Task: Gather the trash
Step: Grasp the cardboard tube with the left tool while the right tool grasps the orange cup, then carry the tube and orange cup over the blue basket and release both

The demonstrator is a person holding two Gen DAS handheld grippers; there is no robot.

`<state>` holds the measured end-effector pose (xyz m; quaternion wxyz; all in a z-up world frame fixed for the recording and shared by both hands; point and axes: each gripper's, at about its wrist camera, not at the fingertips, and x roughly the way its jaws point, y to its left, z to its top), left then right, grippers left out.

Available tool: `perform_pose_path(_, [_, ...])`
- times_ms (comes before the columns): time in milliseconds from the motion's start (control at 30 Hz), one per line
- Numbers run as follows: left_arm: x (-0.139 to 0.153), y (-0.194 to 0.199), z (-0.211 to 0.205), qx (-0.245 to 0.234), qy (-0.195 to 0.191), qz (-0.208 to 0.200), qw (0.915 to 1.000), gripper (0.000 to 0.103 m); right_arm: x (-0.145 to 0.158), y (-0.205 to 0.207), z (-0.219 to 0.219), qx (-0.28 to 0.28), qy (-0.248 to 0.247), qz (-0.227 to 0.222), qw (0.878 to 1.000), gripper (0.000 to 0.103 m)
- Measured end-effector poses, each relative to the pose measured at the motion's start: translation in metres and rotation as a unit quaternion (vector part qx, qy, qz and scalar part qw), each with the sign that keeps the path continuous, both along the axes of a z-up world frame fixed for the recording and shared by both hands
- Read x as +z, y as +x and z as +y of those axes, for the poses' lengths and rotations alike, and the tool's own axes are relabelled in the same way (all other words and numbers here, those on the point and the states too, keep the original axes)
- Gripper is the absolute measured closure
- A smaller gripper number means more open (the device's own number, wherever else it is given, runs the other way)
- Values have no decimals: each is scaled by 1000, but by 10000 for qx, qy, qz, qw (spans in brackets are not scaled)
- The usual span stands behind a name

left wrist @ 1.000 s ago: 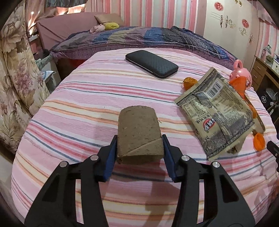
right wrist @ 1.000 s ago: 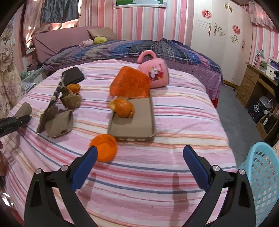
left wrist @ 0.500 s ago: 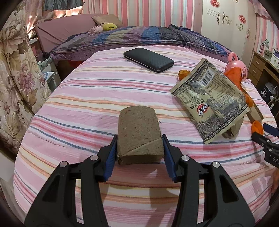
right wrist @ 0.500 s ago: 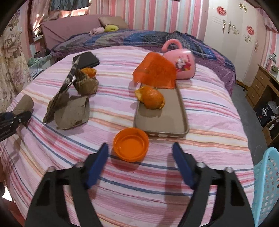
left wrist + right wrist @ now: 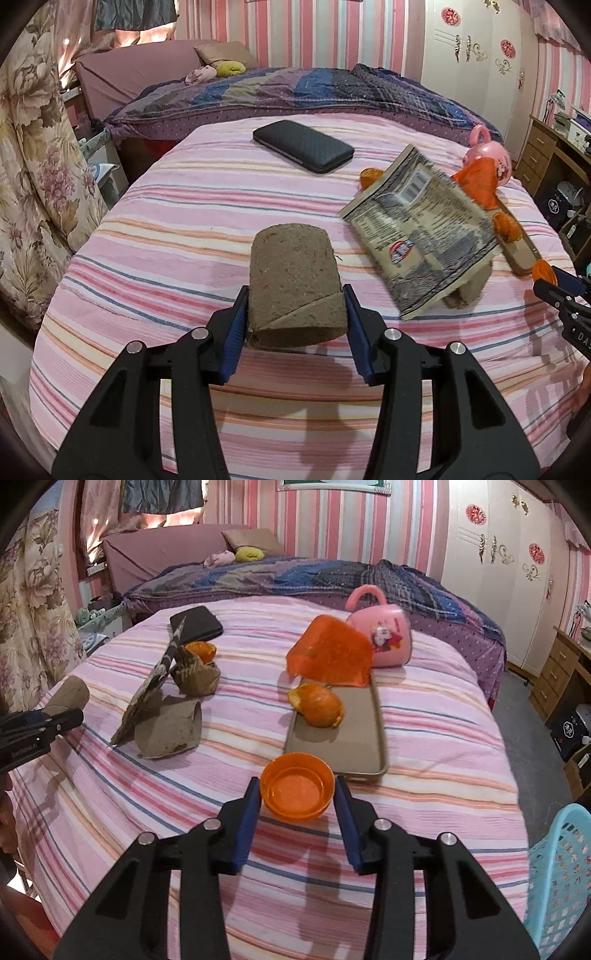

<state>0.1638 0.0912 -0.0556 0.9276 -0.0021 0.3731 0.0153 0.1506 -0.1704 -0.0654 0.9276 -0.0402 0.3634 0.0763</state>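
1. Fingers of the left gripper (image 5: pixel 295 317) pinch a flattened cardboard tube (image 5: pixel 295 286) across its width, clear of the striped bedspread (image 5: pixel 177 229).
2. Right gripper (image 5: pixel 297 805) is closing its jaws around an upturned orange bottle cap (image 5: pixel 296 788); the pads look at or just off its rim.
3. Risk, as a judgement: the shallow, slick cap could squirt out or tip if pinched above its widest line.
4. More trash lies from 10 to 12 o'clock of the cap: a snack wrapper (image 5: pixel 153 694), crushed tubes, orange peel (image 5: pixel 317 703).
5. At 4 o'clock, the blue basket (image 5: pixel 561 878) shows only its wall; its contents cannot be told.
6. A tan phone case (image 5: pixel 340 734) holds the peel.
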Motion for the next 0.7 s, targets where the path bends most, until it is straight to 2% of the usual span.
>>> perform_pose_path(367, [23,-22,-28,-9,-40,-347,9994,56,13,-12,-37,-180,-46,-230,9996,63])
perform_pose_path(700, [41,-40,-76,40,161,-766,9969,56,31,-33,-76,-329,-159,-559,9978,63])
